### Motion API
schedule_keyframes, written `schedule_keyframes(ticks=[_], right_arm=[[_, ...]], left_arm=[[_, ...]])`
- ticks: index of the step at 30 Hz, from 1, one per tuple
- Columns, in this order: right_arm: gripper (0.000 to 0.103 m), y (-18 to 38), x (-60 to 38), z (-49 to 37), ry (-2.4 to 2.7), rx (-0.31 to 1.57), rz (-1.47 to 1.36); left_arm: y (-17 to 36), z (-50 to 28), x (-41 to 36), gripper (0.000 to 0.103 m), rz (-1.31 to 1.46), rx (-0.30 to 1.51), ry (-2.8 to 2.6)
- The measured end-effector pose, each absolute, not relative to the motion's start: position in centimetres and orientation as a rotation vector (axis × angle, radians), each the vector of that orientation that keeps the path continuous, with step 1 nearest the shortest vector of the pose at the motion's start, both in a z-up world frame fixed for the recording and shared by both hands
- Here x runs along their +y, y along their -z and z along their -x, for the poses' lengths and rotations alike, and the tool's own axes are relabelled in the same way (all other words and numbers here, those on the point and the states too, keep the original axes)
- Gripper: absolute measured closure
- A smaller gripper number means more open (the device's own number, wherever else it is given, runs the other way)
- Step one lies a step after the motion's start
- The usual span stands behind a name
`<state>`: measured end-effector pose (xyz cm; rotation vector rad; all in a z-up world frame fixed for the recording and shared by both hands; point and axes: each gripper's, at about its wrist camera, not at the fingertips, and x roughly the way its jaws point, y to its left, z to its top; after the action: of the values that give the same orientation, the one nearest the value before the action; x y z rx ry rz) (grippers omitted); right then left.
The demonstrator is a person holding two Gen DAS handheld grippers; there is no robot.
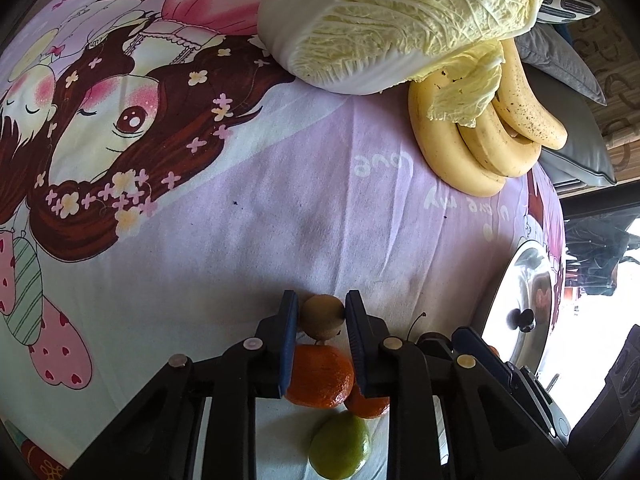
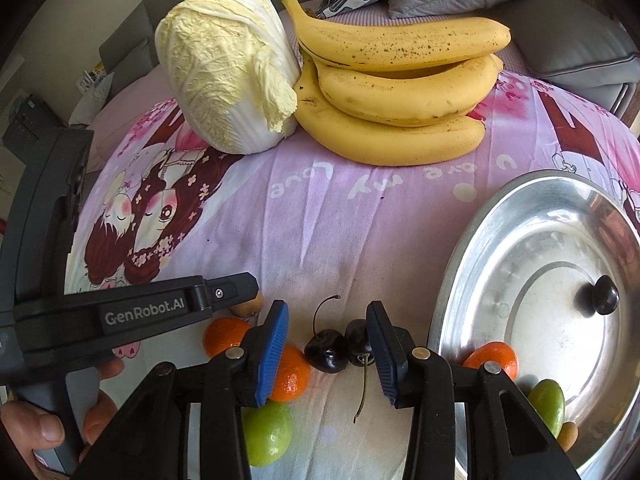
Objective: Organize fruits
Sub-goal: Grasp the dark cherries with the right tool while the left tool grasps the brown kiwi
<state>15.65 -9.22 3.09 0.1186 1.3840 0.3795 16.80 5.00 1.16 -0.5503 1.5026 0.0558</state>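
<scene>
The left gripper (image 1: 322, 316) points steeply down at the cloth (image 1: 280, 208), its jaws pinching a small brown kiwi (image 1: 322, 317) across its middle just beyond two oranges (image 1: 320, 376); I judge it light and firm enough for that hold, though fuzzy-skinned and easily bruised. The right gripper (image 2: 328, 344), also tilted steeply down, stands half spread around two dark cherries (image 2: 340, 346) without visibly squeezing them. They look tiny, glossy and soft, best taken gently by the body, with the steel tray (image 2: 472, 248) just beside.
</scene>
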Motion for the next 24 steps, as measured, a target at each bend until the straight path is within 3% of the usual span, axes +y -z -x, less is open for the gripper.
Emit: schedule_keyframes(ticks=[10, 18, 24], right_arm=[[0.060, -2.7, -10.0, -15.9, -0.348, 1.397, -0.133], [0.069, -2.3, -8.1, -15.5, -0.405, 1.419, -0.095], [0.069, -1.6, -8.1, -15.3, -0.386, 1.459, -0.082]], left_arm=[[-1.3, -16.6, 6.4, 0.077, 0.571, 1.483, -0.104], [-1.5, -16.6, 5.9, 0.077, 0.556, 1.502, -0.077], [-0.8, -16.8, 4.9, 0.070, 0.550, 1.533, -0.058]])
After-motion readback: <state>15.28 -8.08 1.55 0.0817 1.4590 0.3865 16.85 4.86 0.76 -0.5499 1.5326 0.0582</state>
